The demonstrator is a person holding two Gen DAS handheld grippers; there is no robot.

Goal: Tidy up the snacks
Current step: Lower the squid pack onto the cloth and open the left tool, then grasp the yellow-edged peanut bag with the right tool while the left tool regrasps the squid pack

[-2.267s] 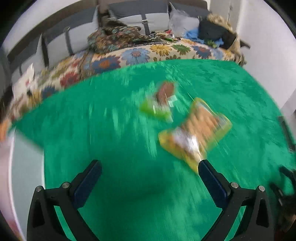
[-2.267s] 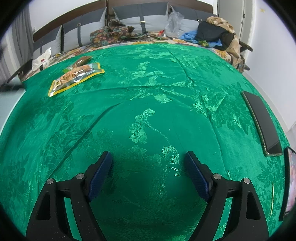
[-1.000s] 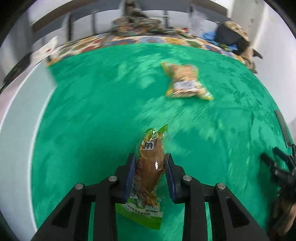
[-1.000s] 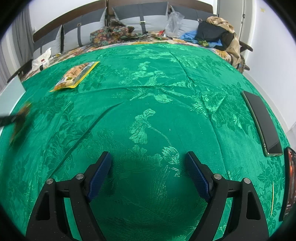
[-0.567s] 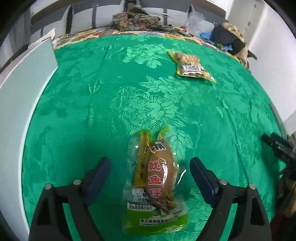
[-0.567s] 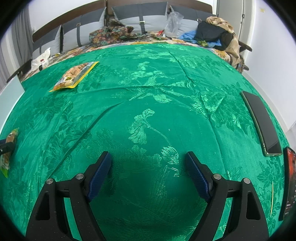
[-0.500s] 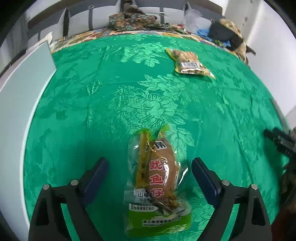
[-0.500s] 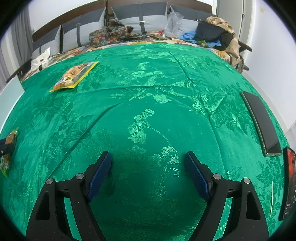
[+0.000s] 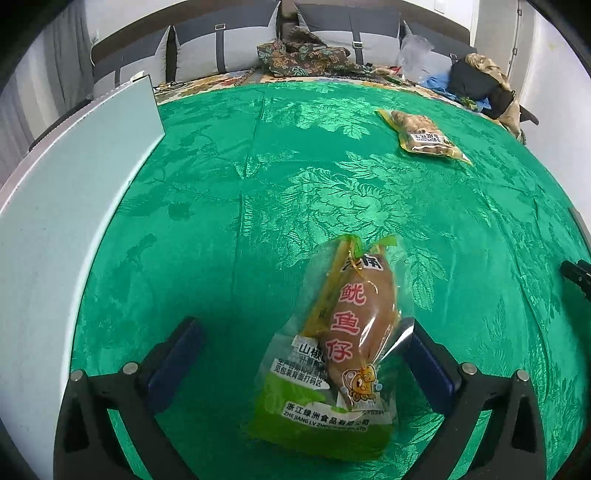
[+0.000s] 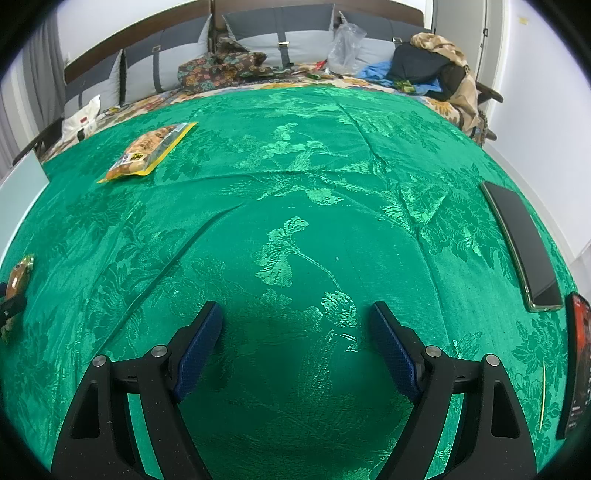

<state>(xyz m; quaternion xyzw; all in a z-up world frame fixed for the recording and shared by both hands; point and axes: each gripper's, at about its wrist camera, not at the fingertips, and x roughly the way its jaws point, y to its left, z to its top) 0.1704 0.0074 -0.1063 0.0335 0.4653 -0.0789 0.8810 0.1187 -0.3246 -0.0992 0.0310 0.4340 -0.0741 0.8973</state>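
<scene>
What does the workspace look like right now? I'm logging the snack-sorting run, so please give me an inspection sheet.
Surface: green floral cloth, creased, spread over a bed.
Job's things: squid snack pack flat on the cloth between the left claw's fingers, not pressed; yellow snack pack lying farther off, apart.
Clutter: two phones at the right edge; pale board at the left edge.
Grippers: left claw open, its jaws have just been opening around the squid pack; right claw open, nothing between its fingers.
Cables: nothing seen.
Surroundings: grey cushions, piled clothes, a plastic bag by the headboard.
</scene>
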